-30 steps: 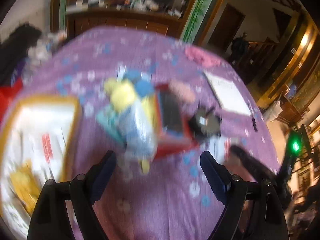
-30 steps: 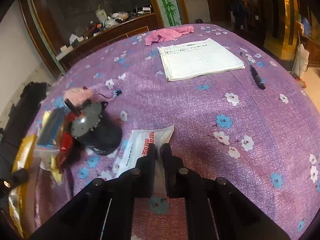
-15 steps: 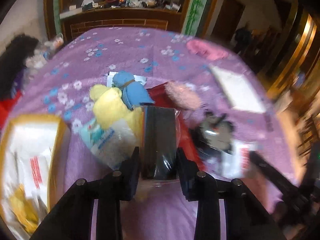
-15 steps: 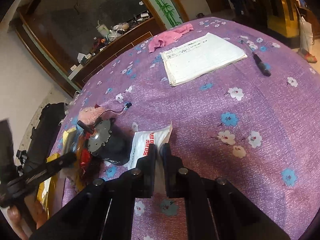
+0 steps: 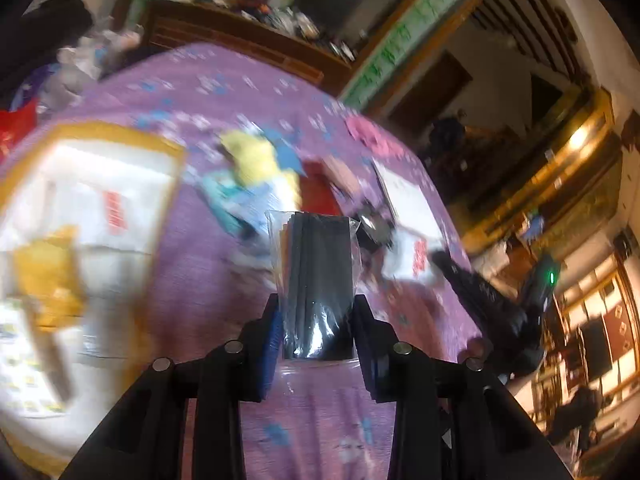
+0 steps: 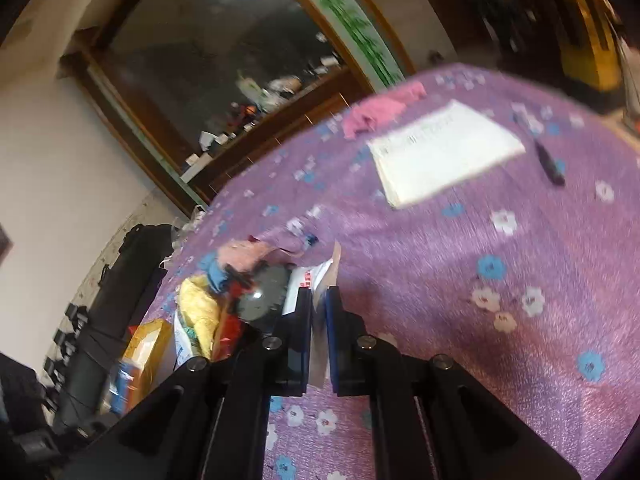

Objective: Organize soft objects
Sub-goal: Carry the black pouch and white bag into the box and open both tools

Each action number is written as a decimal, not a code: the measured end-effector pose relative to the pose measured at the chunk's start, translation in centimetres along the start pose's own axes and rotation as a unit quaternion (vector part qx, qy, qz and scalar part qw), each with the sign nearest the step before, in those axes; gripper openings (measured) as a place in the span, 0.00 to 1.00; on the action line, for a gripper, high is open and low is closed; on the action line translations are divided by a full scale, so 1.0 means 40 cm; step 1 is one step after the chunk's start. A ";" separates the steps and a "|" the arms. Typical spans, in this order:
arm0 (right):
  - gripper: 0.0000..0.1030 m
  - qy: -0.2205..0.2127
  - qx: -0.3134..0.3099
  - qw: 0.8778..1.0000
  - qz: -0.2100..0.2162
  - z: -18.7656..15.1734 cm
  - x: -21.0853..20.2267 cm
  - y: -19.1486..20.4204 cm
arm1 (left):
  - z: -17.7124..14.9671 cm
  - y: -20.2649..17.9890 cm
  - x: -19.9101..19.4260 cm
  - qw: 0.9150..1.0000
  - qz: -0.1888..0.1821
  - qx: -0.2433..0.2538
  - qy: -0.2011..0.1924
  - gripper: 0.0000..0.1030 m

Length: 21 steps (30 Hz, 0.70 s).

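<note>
Early stage: left tool clamps the bagged black pack lifted above the desk, right tool pinches the white plastic bag, while the yellow, blue, pink soft pile mid-desk is unsorted.

The left tool enters its own view from 6 o'clock, pitched down toward the tabletop, its two fingers clamped on the sides of a clear-wrapped black bundle that stands out toward 12 o'clock. The right tool also comes in from 6 o'clock, angled downward, its jaws nearly together and pinching the edge of a white plastic bag. In the left view, the right tool reaches in from 4 o'clock.
</note>
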State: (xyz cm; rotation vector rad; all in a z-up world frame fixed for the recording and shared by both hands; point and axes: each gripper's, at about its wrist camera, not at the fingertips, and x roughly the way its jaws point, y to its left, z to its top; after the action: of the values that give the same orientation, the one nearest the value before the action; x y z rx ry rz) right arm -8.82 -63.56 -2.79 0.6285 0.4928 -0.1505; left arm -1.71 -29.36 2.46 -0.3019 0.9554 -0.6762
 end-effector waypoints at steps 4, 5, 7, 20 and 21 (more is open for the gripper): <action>0.02 -0.001 -0.023 0.999 0.047 -0.025 -0.031 0.094 | 0.041 0.092 -0.129 0.998 0.021 -0.023 -0.058 0.34; 0.02 0.007 -0.024 0.997 0.067 -0.031 -0.031 0.126 | 0.051 0.125 -0.159 0.996 0.040 -0.029 -0.072 0.34; 0.01 0.021 -0.038 0.993 0.111 -0.044 -0.023 0.218 | 0.067 0.196 -0.198 0.993 0.063 -0.055 -0.089 0.34; 0.01 0.068 -0.120 0.979 0.150 -0.095 0.085 0.508 | 0.069 0.372 -0.188 0.989 0.074 -0.101 -0.077 0.35; 0.01 0.077 -0.125 0.977 0.152 -0.101 0.108 0.536 | 0.086 0.374 -0.182 0.990 0.076 -0.097 -0.075 0.35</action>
State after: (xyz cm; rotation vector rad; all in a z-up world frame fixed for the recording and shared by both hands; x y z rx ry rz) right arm -0.62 -43.91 3.60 0.4627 0.5492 0.2496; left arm 4.18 -13.48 1.33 -0.4418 0.8910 -0.4155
